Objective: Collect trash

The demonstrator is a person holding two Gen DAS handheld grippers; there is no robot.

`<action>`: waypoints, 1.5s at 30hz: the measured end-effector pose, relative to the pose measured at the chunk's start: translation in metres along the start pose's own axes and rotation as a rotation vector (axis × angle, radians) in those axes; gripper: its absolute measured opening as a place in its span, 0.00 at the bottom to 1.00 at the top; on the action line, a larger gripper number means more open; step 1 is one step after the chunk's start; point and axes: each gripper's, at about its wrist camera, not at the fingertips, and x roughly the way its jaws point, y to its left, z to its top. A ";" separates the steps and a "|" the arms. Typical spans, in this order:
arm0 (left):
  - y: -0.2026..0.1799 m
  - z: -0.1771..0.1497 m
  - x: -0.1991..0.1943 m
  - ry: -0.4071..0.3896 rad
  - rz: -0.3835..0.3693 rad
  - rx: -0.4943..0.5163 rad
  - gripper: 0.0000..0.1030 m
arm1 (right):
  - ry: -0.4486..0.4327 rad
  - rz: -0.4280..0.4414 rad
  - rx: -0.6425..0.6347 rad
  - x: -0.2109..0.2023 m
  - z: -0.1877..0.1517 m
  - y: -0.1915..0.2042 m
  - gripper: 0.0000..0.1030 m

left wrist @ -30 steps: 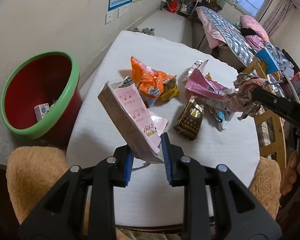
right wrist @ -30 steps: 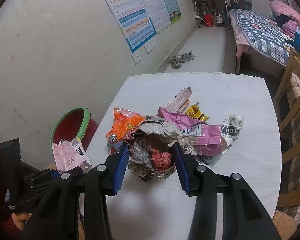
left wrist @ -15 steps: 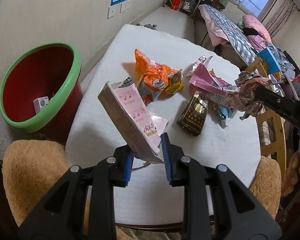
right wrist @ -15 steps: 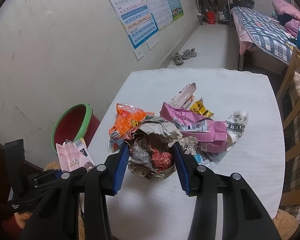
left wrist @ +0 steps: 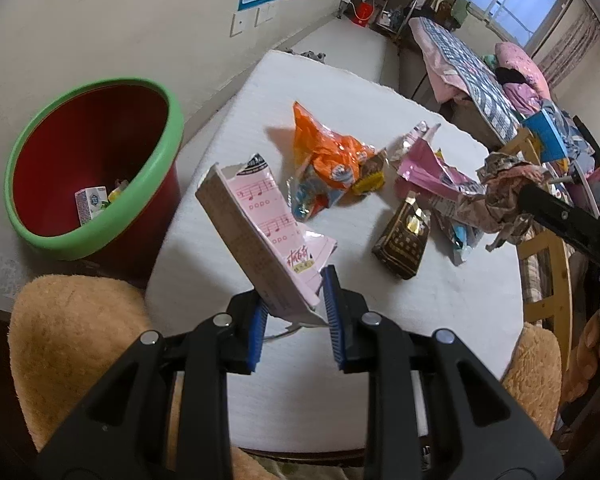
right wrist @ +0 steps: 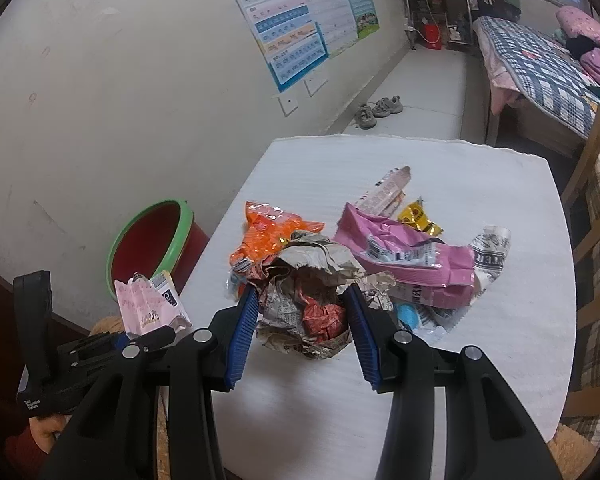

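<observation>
Red bin [left wrist: 88, 168] holds a few scraps; your left gripper [left wrist: 294, 300] grips a pink carton [left wrist: 260, 232], your right gripper [right wrist: 302, 320] a crumpled newspaper wad [right wrist: 304, 292]. Orange bag [left wrist: 324, 160], pink wrapper [right wrist: 404, 256] and dark packet [left wrist: 402, 240] remain right of the bin.

soft window daylight, fisheye-warped edges

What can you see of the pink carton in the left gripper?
The pink carton is a flattened paperboard drink box, pale pink with red music notes and red lettering on its face, and a plain greyish side panel. Its top is torn open, showing a dark printed flap. The left gripper has its jaws shut on the lower end, so it is off the white table, tilted with its top leaning up and left toward the red bin. The right wrist view shows its crumpled back with a black label.
</observation>
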 end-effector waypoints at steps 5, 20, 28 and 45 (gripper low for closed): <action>0.012 0.007 -0.009 -0.033 0.010 -0.021 0.25 | 0.002 0.016 -0.027 0.003 0.002 0.014 0.43; 0.069 0.023 -0.043 -0.134 0.088 -0.081 0.25 | 0.022 0.034 -0.161 0.024 0.012 0.074 0.43; 0.103 0.034 -0.059 -0.188 0.130 -0.109 0.25 | 0.027 0.040 -0.238 0.033 0.014 0.105 0.43; 0.164 0.041 -0.061 -0.175 0.216 -0.184 0.25 | 0.070 0.174 -0.326 0.087 0.045 0.183 0.43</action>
